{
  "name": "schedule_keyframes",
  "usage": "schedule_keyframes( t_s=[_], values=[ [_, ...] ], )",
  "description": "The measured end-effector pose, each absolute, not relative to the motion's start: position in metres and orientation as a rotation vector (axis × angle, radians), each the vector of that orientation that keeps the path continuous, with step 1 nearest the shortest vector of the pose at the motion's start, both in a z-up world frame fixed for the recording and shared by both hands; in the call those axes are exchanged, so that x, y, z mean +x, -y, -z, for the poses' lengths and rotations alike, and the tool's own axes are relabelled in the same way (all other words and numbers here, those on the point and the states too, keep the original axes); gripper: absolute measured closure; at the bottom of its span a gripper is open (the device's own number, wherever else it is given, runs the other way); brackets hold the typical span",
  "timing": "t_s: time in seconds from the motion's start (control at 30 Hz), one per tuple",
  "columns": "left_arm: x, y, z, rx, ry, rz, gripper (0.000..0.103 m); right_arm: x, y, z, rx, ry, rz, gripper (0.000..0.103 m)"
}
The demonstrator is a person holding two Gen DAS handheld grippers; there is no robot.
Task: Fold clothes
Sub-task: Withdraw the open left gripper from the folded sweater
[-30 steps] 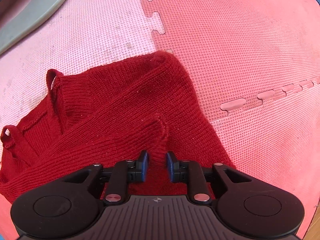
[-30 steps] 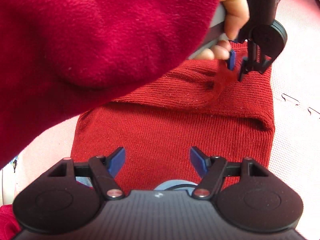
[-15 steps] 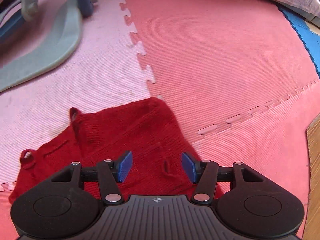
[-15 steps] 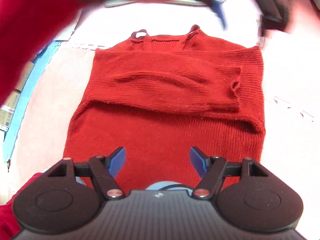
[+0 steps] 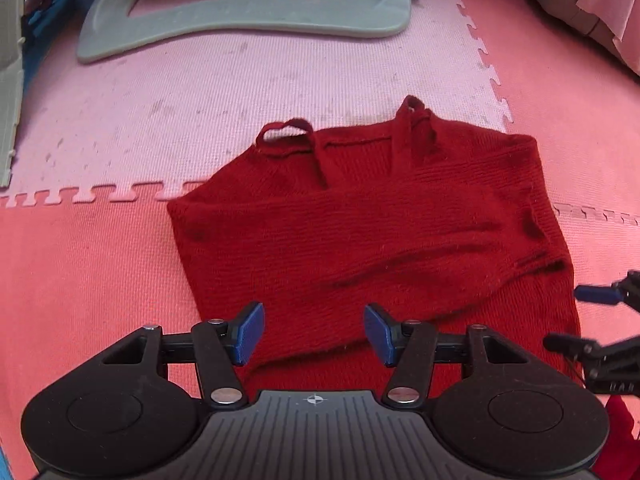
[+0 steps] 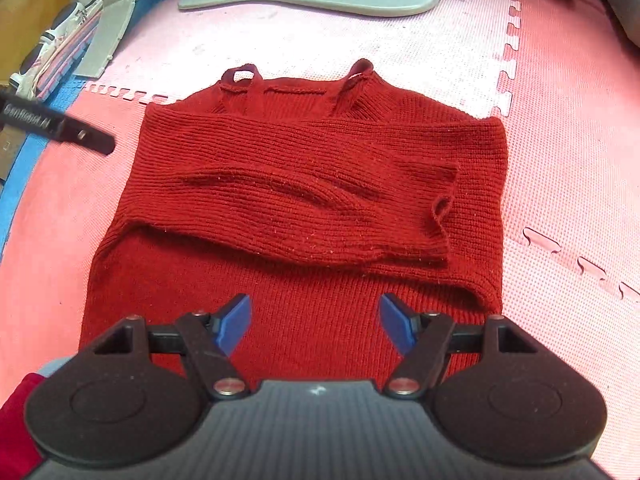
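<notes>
Left wrist view
- What changed: a second ago the left gripper (image 5: 314, 334) was pinching a sleeve; now it has let go and pulled back.
- What that means: I think the sleeve fold is done, and the bottom can be folded up next.
- Left gripper now: wide open, holding nothing.
- Red sweater (image 5: 376, 232): flat on the foam mat (image 5: 80, 272), just in front of the fingers.
- Count: one sweater, two loops at its far edge, one gray base (image 5: 248, 12) far ahead.

Right wrist view
- What changed: the arm that blocked this view a second ago is gone.
- Right gripper (image 6: 316, 324) now: wide open, holding nothing, over the sweater's near edge.
- Folded sleeve (image 6: 304, 204): lies across the sweater, ahead of the fingers.
- Count: one sweater, one sleeve seen on top, two grippers; the other one pokes in at the left.
</notes>
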State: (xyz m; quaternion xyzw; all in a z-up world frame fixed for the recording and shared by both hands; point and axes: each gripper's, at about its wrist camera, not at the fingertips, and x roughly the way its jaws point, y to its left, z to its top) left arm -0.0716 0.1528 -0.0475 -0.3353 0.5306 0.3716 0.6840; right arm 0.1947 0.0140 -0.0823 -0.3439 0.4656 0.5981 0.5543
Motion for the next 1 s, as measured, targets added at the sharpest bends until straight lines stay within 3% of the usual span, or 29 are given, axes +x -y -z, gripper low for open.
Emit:
schedule_keyframes(
  t_s=[0.43, 0.83, 1.0],
  values=[
    [-0.144, -0.158, 0.113, -0.923, -1.085, -0.865, 0.044, 0.193, -0.058, 0.092, -0.856, -1.062, -1.335, 0.032],
    [-0.123, -0.231, 0.143, -0.798, -0.956, -0.832, 0.044, 0.162, -0.08, 0.1, -0.973, -1.044, -1.333, 0.032],
    [-0.113, -0.251, 0.153, -0.775, -0.929, -0.882, 0.049, 0.157, -0.084, 0.105, -0.991, -1.056, -1.32, 0.032]
  ],
)
